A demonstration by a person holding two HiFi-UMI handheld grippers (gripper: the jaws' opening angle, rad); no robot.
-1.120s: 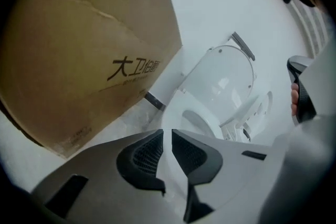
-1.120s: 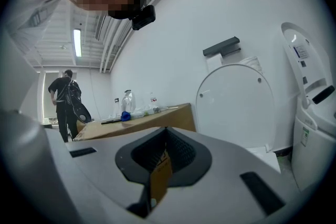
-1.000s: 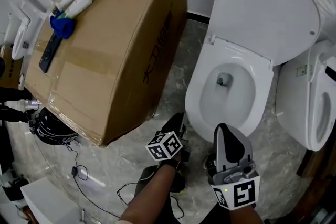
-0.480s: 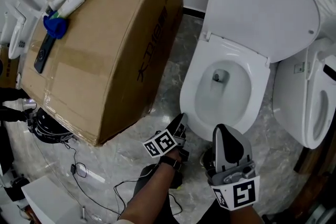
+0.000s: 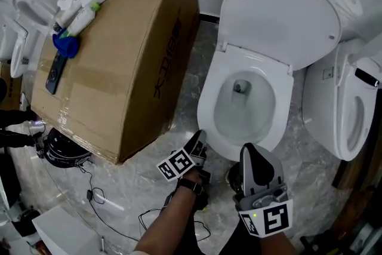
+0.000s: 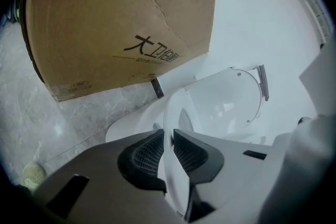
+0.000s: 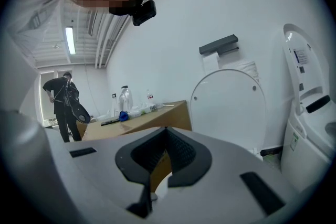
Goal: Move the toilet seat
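Brown corrugated cardboard box [image 5: 119,57], taped along its seams and printed in black on one face, stands far to the left of both pairs of jaws. A blue plastic piece [image 5: 64,45], a flat black slab [image 5: 52,73] and some white tubes lie on its top.

Next comes the left gripper [image 5: 199,141], at the front rim of the glossy white ceramic toilet [image 5: 206,122]. The head view hides its pads. The left gripper view shows them: ribbed black pads [image 6: 147,153] of the left gripper [image 6: 168,134] have just been closing and now clench the thin front edge of the smooth white plastic toilet seat [image 6: 172,113]. The seat [image 5: 279,104] runs away from these jaws as an oval ring over the bowl. Beyond it the rounded white lid [image 5: 277,21] stands raised.

Just right of that, the right gripper [image 5: 249,147] hangs free of the toilet. Its own view shows the right gripper [image 7: 166,132] with tips clenched together on nothing.

Right of both jaws sits a second white toilet [image 5: 340,110].

Only the right gripper view shows the room: white walls, a strip light [image 7: 70,39], and a person in dark clothes [image 7: 63,102] at a far doorway. Grey veined marble-look floor [image 5: 137,182] lies below the jaws, with black cables [image 5: 113,218] trailing across it.
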